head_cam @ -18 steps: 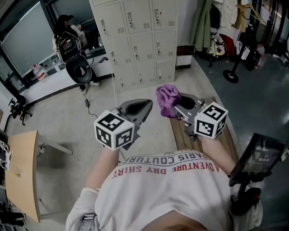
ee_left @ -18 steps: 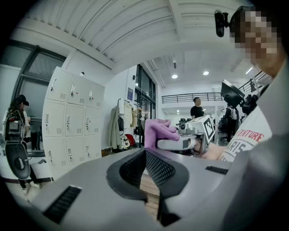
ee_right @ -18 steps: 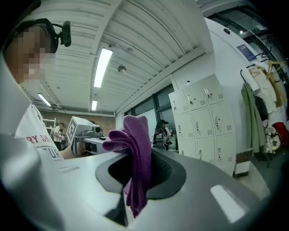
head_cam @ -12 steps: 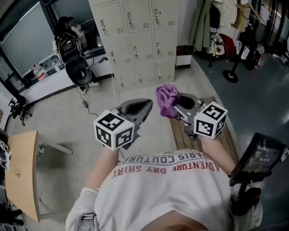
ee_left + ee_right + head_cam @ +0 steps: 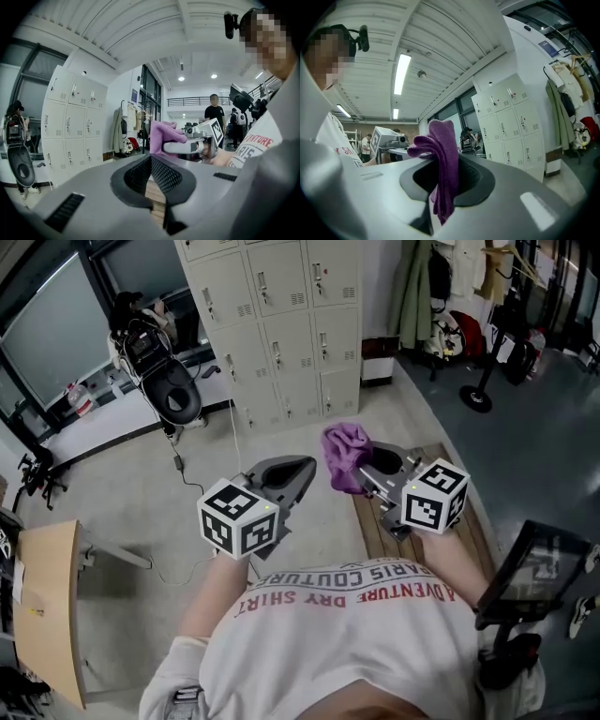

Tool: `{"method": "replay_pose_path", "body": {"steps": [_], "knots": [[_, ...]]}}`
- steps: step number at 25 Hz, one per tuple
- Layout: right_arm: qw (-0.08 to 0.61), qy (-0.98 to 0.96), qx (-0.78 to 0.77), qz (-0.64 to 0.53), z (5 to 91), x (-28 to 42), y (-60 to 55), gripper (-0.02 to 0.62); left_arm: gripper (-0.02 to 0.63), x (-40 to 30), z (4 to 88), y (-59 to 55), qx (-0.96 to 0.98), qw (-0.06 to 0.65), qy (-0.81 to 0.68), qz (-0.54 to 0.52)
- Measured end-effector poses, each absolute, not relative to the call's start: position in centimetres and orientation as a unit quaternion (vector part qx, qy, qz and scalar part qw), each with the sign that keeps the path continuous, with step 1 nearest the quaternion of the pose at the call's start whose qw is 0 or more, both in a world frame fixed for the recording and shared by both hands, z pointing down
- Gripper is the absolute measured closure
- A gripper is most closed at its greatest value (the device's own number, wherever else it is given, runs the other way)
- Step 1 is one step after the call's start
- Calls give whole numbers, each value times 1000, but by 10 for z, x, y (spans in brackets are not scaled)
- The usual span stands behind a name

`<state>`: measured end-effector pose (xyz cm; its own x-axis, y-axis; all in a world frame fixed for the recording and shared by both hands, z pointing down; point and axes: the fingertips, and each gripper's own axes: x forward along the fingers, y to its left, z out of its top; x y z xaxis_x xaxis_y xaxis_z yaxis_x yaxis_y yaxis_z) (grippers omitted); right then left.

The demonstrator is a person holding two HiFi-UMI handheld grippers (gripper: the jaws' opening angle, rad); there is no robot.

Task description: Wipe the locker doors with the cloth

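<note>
**Operator in white printed T-shirt, with matching grey grippers**

The person wears a white short-sleeved T-shirt (image 5: 347, 643) printed with "ADVENTURE DRY SHIRT" in red and "PARIS COUTURE" in grey, and a small black head camera (image 5: 228, 24). The left gripper (image 5: 305, 465) and right gripper (image 5: 364, 463) have smooth grey moulded shells tapering to a point. Dark mesh-textured pads (image 5: 164, 173) line an oval hollow, and black ribbed insets are set into the shells. The left cube (image 5: 239, 518) and right cube (image 5: 434, 496) are white with black square markers.

lockers (image 5: 272, 324): slid slightly left in my view | left tongs (image 5: 300, 468), right tongs (image 5: 360, 471), cloth (image 5: 344, 454): a touch farther below lockers than before
</note>
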<state>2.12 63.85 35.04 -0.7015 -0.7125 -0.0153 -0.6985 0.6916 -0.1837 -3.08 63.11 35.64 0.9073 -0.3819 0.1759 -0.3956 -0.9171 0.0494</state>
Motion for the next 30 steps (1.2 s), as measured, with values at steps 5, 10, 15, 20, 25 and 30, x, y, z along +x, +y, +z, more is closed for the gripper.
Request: {"method": "replay_pose_path", "body": {"steps": [5, 10, 15, 20, 25, 30], "knots": [[49, 925, -368, -83, 359, 24, 636, 554, 606, -27, 368, 621, 975, 55, -198, 81], [50, 929, -356, -85, 364, 23, 600, 554, 606, -25, 374, 583, 974, 62, -199, 86], [57, 930, -350, -93, 377, 21, 524, 551, 606, -40, 393, 507, 971, 81, -209, 82], [49, 924, -366, -99, 392, 10, 412, 546, 606, -60, 401, 395, 973, 77, -203, 71], [62, 926, -359, -96, 379, -2, 269, 543, 606, -73, 388, 249, 976, 81, -192, 68], [54, 922, -380, -56, 354, -14, 147, 543, 606, -84, 360, 126, 980, 67, -176, 64]]}}
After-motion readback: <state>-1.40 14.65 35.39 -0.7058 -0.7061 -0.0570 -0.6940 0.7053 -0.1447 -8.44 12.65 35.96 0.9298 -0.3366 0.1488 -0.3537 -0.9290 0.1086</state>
